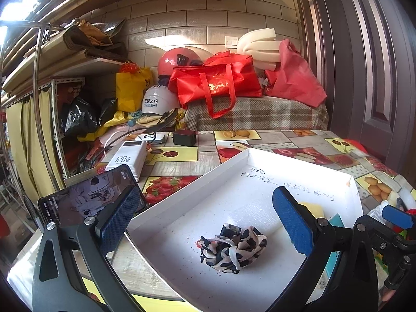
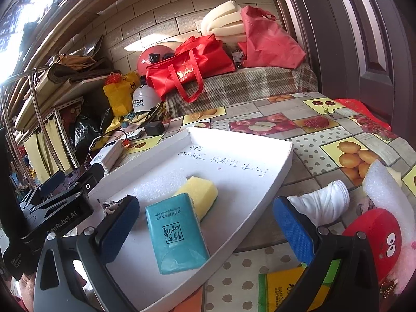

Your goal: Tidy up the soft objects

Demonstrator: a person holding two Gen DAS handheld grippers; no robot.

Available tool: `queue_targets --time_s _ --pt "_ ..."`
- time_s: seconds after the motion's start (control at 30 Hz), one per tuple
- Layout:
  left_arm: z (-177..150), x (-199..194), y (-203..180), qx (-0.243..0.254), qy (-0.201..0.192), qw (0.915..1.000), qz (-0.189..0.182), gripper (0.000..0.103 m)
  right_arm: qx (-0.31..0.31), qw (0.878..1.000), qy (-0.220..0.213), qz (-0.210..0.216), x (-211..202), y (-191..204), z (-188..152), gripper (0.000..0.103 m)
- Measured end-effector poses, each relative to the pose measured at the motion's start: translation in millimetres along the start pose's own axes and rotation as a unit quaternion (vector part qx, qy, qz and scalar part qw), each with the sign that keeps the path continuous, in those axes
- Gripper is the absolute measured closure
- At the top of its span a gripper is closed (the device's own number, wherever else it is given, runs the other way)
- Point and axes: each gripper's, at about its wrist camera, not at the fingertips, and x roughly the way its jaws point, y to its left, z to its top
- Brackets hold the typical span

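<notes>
scrunchie [image 1: 232, 247], crumpled cow-print fabric, lies in the white tray [image 1: 187, 192] between the left gripper [image 1: 208, 230]'s wide, empty fingers. the sponge [image 2: 200, 192] and tissue pack [image 2: 176, 231] also sit in the tray. mid-sorting, i judge; next the right gripper [image 2: 205, 231], fingers also wide and empty, should reach the white sock [image 2: 325, 202] on the bench [image 2: 306, 156].

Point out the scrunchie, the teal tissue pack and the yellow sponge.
scrunchie [image 1: 232, 247]: left wrist view, middle of fabric.
teal tissue pack [image 2: 176, 234]: right wrist view, printed face.
yellow sponge [image 2: 201, 191]: right wrist view, top face.
</notes>
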Motion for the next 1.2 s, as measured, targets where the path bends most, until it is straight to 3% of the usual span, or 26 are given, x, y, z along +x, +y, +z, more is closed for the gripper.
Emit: queue_targets --time_s 0.83,1.2 --pt "0 -2 2 -0.001 -0.007 1.0000 0.003 0.000 0.008 1.000 -0.016 0.002 -4 -4 1 0.000" --pt "0 -10 4 -0.007 -0.014 0.9998 0.008 0.000 0.013 0.999 -0.049 0.008 -21 -6 -3 0.000"
